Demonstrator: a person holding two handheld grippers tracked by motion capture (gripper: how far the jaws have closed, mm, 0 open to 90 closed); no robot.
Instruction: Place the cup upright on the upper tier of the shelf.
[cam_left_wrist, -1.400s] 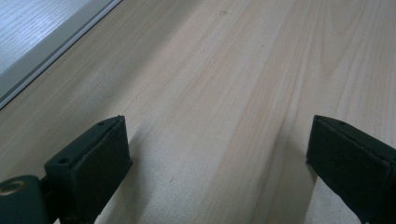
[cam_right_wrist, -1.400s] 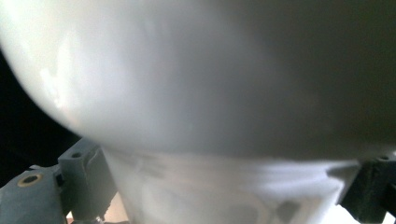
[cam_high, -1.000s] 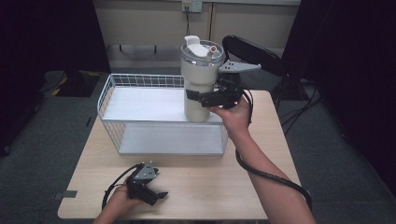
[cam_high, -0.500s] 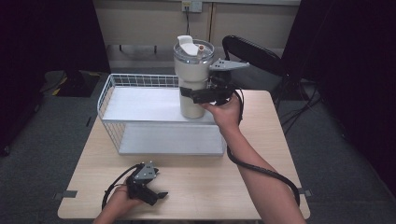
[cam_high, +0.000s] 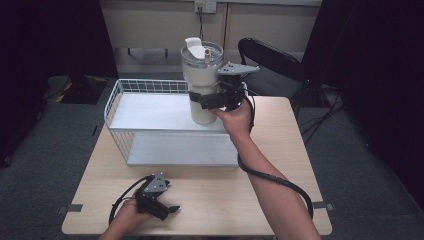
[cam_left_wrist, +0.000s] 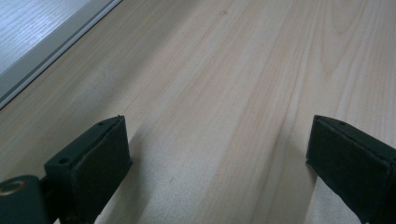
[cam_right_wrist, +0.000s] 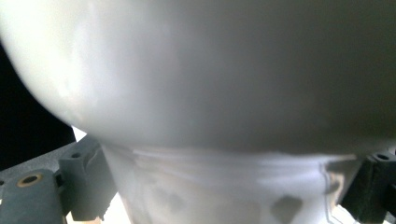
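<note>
- One wooden table (cam_high: 280, 165) carried everything we saw, its pale grain running close under the left gripper view.
- We saw a white wire basket (cam_high: 120, 107) with a flat white floor standing on the far left part of the table.
- We held a tall cream tumbler (cam_high: 200, 75) above the basket's right end, upright and lifted; it had a wide upper body, a narrower base, a clear lid and a white spout with a small orange spot.
- Our right gripper (cam_high: 207, 100) pinched the tumbler at its narrow lower part, a jaw on each side in the right gripper view.
- Our left gripper (cam_high: 167, 210) rested low over the near table edge, its jaws spread wide with bare wood between them.
</note>
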